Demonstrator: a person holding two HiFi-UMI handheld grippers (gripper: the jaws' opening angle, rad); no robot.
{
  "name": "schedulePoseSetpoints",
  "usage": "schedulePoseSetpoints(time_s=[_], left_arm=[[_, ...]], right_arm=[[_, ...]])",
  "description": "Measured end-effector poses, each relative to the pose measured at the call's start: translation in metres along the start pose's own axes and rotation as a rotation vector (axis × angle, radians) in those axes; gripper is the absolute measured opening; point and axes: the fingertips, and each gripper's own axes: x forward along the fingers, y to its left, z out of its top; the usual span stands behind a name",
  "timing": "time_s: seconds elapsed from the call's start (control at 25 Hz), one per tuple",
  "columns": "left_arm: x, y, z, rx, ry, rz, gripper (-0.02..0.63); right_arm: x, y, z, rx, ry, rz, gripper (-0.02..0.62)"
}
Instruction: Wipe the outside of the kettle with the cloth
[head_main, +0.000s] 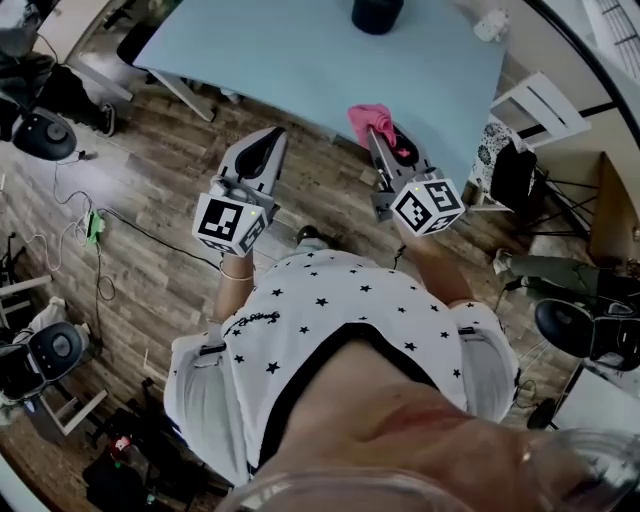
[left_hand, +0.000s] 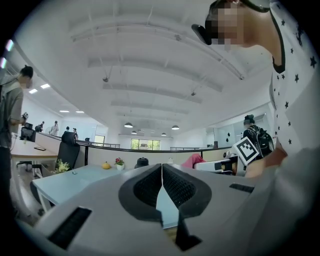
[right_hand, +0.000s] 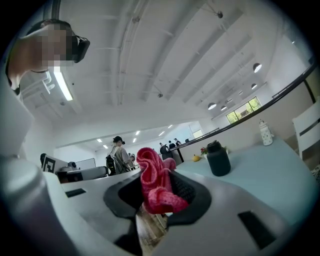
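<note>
your left gripper (left_hand: 161, 175) has its jaws pressed together, with nothing between the ribbed pads (left_hand: 148, 187). in the head view it is at the middle left of the frame, above the wooden floor (head_main: 170, 250), and it points up toward the near edge of the light blue table (head_main: 300, 60).

your right gripper (right_hand: 159, 192) is clenched on the pink cloth (right_hand: 154, 182). the cloth is bunched between the pads and stands up above them in folds. in the head view this gripper is just right of the centre, and the cloth at its tip is over the near edge of the table. the two grippers are side by side, apart from each other.

the kettle (right_hand: 218, 159) is dark and upright. it stands on the far part of the table, at the top centre of the head view, well apart from both grippers, and the cloth does not touch it. in the right gripper view the kettle is to the right of the cloth.

a small white object (head_main: 490, 25) stands on the table at the upper right, near the kettle but apart from it. a white chair (head_main: 540, 110) is beside the right edge of the table.
</note>
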Motion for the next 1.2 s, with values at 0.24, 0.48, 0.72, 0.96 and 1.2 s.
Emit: schedulePoseSetpoints(time_s=[0.24,0.48,0.72,0.96,1.2], left_arm=[[-0.013,0.038,-0.004,-0.046,-0.031,-0.005,0.029],[-0.014,0.060,-0.008,-0.070,-0.040,-0.010,0.029],[-0.010,0.085,-0.006,-0.058,-0.045,0.048,0.029],[0.001,0.122,-0.001,-0.042,-0.039,0.094,0.029],[0.048,0.146,0.006,-0.030,-0.038,0.070,0.029]], right_arm=[[0.034,0.025,-0.002,-0.004,0.010,0.006,0.104],[0.058,0.024,-0.001,-0.017,0.032,0.004,0.106],[0.092,0.008,-0.005,0.016,0.054,0.027,0.106],[0.138,0.000,0.001,0.048,0.037,0.061,0.106],[0.170,-0.033,0.014,0.075,0.013,0.052,0.106]])
